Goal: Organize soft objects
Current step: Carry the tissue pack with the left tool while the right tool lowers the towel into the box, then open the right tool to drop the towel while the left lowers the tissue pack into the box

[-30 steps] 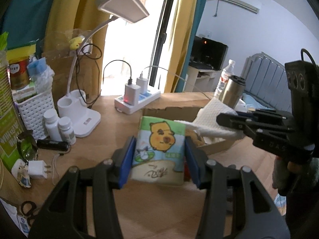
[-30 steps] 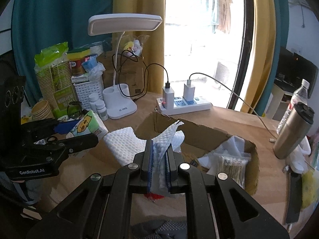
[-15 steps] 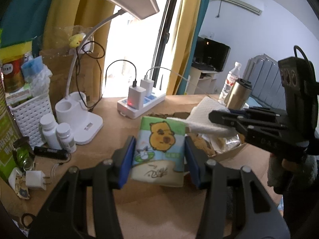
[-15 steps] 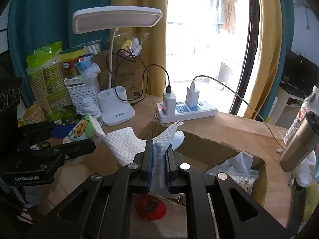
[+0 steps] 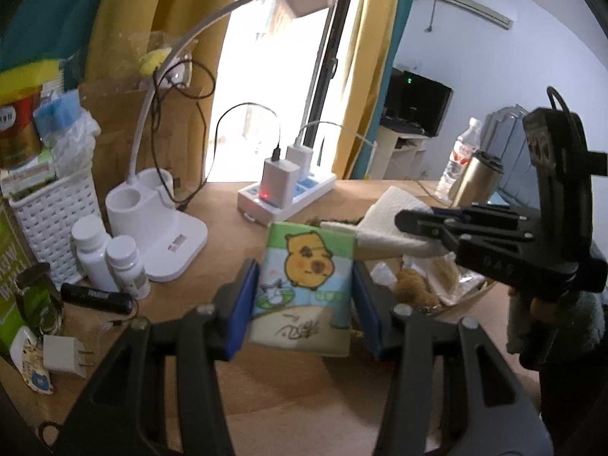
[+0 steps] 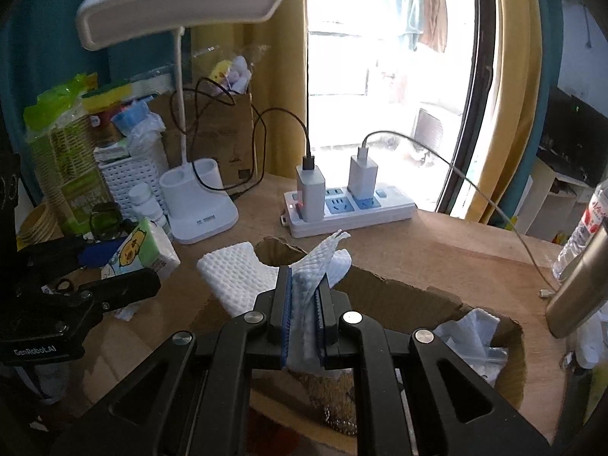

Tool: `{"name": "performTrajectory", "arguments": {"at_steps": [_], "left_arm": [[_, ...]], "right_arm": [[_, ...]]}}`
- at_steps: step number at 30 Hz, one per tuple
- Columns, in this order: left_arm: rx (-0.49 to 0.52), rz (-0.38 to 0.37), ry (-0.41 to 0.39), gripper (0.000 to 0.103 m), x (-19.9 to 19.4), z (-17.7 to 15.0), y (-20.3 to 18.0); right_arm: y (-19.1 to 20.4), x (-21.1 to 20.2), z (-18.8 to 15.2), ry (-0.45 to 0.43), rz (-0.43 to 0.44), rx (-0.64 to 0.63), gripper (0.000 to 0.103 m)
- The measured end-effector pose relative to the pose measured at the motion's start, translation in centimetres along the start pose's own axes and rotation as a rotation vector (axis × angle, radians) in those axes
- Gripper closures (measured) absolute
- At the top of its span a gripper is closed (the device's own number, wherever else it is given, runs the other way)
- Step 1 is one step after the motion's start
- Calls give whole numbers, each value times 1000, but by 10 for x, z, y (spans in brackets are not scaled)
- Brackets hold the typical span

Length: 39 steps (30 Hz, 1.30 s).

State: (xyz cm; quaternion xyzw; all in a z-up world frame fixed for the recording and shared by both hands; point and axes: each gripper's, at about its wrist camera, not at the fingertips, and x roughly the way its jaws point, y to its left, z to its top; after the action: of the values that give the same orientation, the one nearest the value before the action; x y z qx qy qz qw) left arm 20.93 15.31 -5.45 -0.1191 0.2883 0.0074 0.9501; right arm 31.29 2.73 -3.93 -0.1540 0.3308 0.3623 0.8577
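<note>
left gripper (image 5: 302,296): lower centre of the left wrist view, its blue-padded fingers (image 5: 240,304) pinching a tissue pack from both sides.
tissue pack (image 5: 304,285): soft rectangular packet, held upright and slightly tilted; green band on top, a yellow-brown cartoon animal with pink cheeks in the middle, a pale blue and green patch under it, white bottom with handwritten-style script. in the right wrist view it shows at middle left, white folded side facing the camera.
right gripper (image 6: 304,300): lower centre of its own view, fingers pressed together on a paper towel.
paper towel (image 6: 243,273): white, quilted with a dimpled texture; one flap spreads to the left of the fingers, a crumpled corner sticks up above them. it hangs above the near edge of the box.
cardboard box (image 6: 399,296): brown, open, ragged-edged, on the counter (image 6: 456,243); white plastic bags lie inside at lower right of the frame, something brown and fuzzy at the bottom.
person: a hand (image 5: 551,304) in a grey sleeve grips the right gripper's handle, right edge of the left wrist view.
background: white desk lamp (image 6: 190,114) at upper left, power strip (image 6: 349,209) with two chargers behind the box.
</note>
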Motion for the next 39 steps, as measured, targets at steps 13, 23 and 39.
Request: {"name": "performTrajectory", "arguments": {"at_steps": [13, 23, 39], "left_arm": [[-31, 7, 40, 53, 25, -5, 13], [-18, 4, 29, 53, 15, 1, -2], [48, 11, 31, 53, 15, 8, -57]], "right_arm": [[-6, 53, -8, 152, 26, 57, 88], [-13, 28, -8, 94, 51, 95, 56], [-66, -34, -34, -1, 31, 181, 51]]}}
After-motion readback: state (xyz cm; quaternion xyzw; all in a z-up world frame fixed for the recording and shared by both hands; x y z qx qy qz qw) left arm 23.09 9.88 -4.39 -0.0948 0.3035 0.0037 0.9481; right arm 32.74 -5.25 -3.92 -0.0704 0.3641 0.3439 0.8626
